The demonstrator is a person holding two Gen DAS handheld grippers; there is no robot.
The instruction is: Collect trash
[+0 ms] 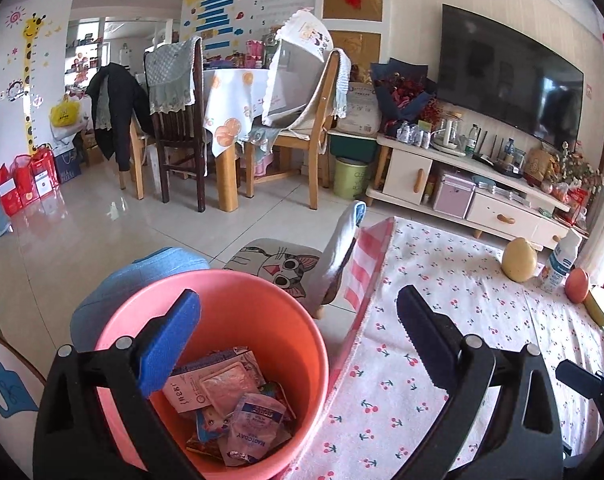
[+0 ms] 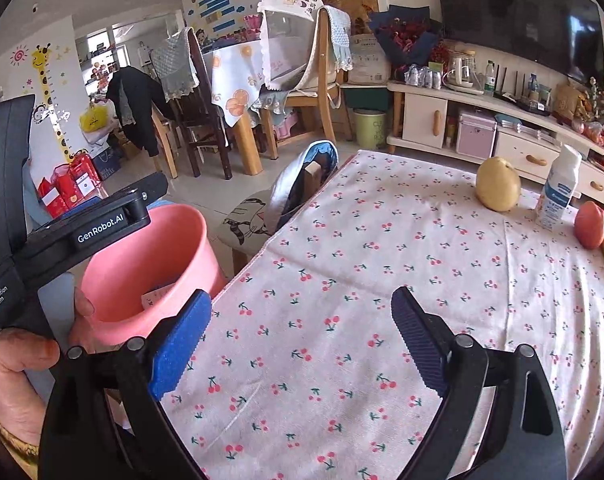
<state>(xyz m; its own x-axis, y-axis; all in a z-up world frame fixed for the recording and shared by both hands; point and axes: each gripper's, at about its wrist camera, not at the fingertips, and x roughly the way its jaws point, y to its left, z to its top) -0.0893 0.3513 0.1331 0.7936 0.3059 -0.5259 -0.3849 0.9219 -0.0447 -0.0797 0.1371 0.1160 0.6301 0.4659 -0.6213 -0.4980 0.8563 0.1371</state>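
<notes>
L wrist: left gripper [image 1: 298, 344] wide, empty, over pink bin [image 1: 262, 304] beside worktop [image 1: 441, 360]; wrappers [image 1: 230, 400] inside, light, crinkly, pinch an edge | R wrist: right gripper [image 2: 302, 344] wide, empty, over cherry cloth [image 2: 361, 280]; pear [image 2: 497, 184], bottle [image 2: 559, 192], apple [image 2: 589, 224] far right; tiled living room

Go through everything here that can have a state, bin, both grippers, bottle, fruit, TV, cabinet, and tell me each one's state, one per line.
Pink bin: upright beside the table, holding wrappers.
Wrappers: lying inside the bin.
Left gripper: open, empty, over the bin's rim.
Right gripper: open, empty, above the tablecloth.
White bottle: upright, capped.
Pear: standing on the cloth.
Peach: whole.
TV: screen dark.
Cabinet drawers: closed.
</notes>
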